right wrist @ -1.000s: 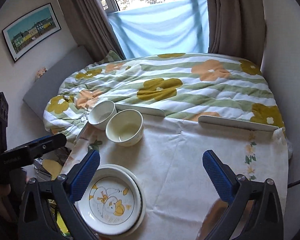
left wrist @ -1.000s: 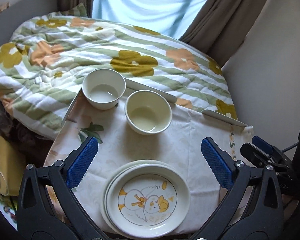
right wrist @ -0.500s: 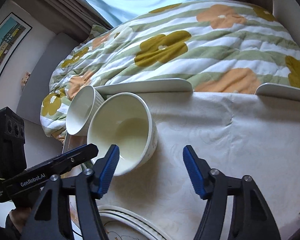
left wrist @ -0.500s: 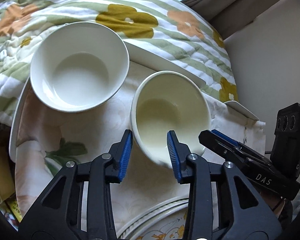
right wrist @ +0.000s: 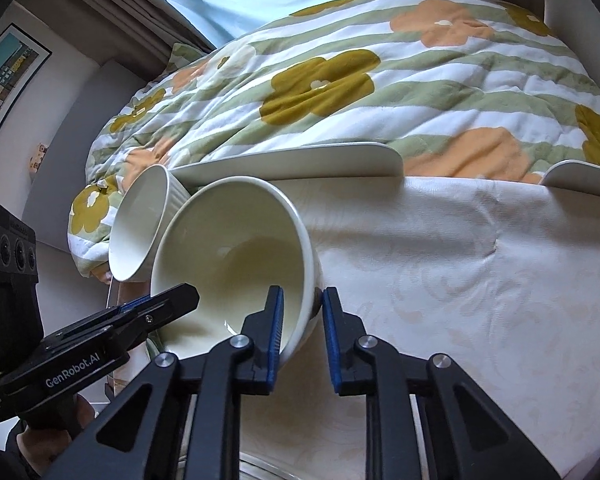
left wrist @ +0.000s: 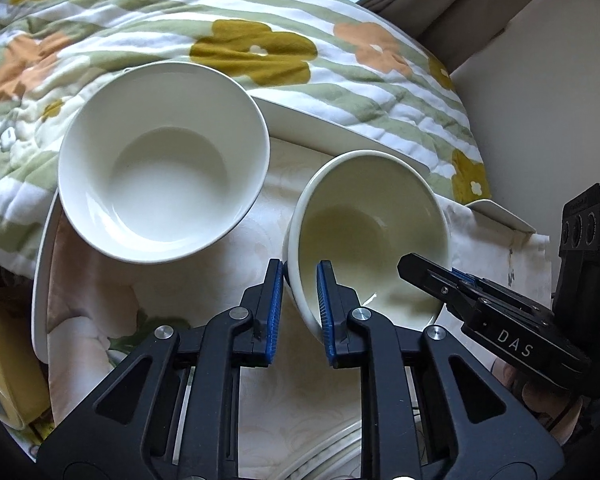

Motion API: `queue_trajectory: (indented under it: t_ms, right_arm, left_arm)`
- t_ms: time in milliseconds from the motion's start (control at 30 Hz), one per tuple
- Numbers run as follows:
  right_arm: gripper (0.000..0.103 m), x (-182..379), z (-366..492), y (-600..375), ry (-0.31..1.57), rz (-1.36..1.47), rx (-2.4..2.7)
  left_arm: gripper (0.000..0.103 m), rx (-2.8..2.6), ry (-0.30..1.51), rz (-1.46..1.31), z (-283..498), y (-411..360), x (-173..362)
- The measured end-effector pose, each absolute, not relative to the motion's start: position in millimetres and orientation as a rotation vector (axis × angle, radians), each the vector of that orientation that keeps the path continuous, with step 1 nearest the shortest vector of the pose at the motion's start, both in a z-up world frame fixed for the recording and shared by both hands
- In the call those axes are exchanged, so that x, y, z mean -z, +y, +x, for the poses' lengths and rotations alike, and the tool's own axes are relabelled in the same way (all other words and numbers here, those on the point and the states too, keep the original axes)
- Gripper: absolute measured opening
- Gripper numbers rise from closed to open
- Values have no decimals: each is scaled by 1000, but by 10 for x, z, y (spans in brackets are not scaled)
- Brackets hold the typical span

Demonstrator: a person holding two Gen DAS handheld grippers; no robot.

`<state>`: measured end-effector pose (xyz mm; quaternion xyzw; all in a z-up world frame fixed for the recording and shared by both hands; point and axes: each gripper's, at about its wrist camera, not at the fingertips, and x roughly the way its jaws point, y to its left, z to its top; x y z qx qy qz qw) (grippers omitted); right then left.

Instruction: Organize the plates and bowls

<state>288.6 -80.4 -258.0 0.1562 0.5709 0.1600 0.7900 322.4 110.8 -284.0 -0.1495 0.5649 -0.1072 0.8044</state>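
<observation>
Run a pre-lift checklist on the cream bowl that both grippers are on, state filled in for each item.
1. Left gripper straddles the cream bowl rim, one finger inside, one outside: ok.
2. Right gripper straddles the opposite rim the same way: ok.
3. Pads fully clamped on the wall: cannot tell.
4. Cream bowl level: not ok, it looks tilted.
5. White bowl apart from the cream bowl: ok in the left view; they overlap in the right view.
6. Plate stack near edge: barely visible, cannot tell.

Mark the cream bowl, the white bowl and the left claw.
cream bowl (left wrist: 374,236), left wrist view, inner wall.
white bowl (left wrist: 168,176), left wrist view, inside bottom.
left claw (left wrist: 299,276), left wrist view, midway between its tips, astride the cream bowl's rim.
</observation>
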Motion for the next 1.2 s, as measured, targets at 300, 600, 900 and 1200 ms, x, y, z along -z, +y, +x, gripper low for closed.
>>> queue_trajectory:
  t_ms: [300,600,900,1200]
  right_arm:
    - [15,2282,2783,-907,1165,330,-347]
    - [15,1746,2400,-1330,1099,294,-336]
    - [15,1355,1722,-2189,1043,294,-282]
    - [15,1230,1068,-3099,1044,293,-212]
  left_arm:
    - [15,233,1142,-249,3128,922,2437]
    - [15,263,1094,-176,2709,370,1914]
    - [15,328,1064,-117,2101,-617,1546]
    - [15,398,1091,-84,1497,-1649,1529]
